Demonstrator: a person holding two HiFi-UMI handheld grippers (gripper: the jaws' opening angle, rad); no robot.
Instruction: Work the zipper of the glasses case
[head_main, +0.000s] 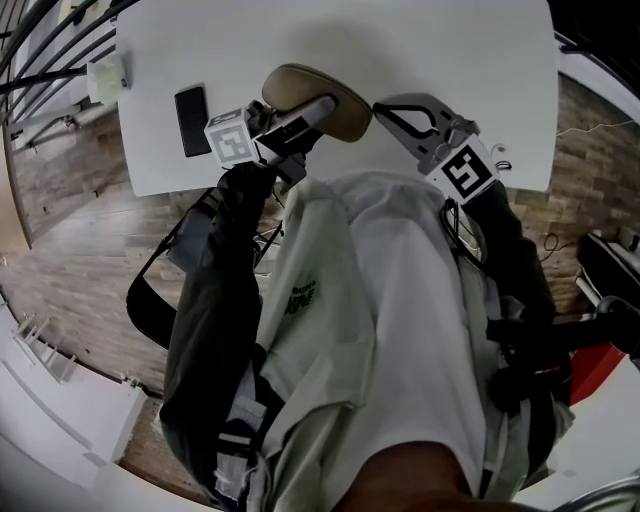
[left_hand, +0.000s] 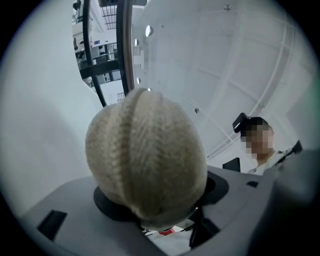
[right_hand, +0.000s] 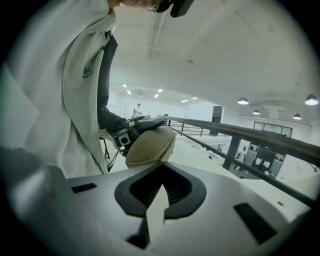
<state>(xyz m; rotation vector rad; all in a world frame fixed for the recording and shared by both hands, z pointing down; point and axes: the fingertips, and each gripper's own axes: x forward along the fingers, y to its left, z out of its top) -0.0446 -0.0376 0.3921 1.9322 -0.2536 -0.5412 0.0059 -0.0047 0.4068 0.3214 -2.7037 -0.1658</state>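
Note:
A tan, woven oval glasses case (head_main: 320, 95) is held up over the near edge of the white table (head_main: 450, 60). My left gripper (head_main: 315, 112) is shut on it from the left. In the left gripper view the case (left_hand: 147, 160) fills the middle, wedged between the wide-set jaws, with its seam running down its face. My right gripper (head_main: 378, 108) is shut, and its tips meet right at the case's right end. In the right gripper view the closed fingertips (right_hand: 162, 161) touch the case (right_hand: 150, 145) at its seam. Whether a zipper pull is pinched there is hidden.
A black phone (head_main: 191, 121) and a small white object (head_main: 105, 78) lie on the table's left part. Wooden floor (head_main: 80, 250) lies beside the table and a dark railing (right_hand: 240, 135) runs behind. A person (left_hand: 260, 145) stands far off in the left gripper view.

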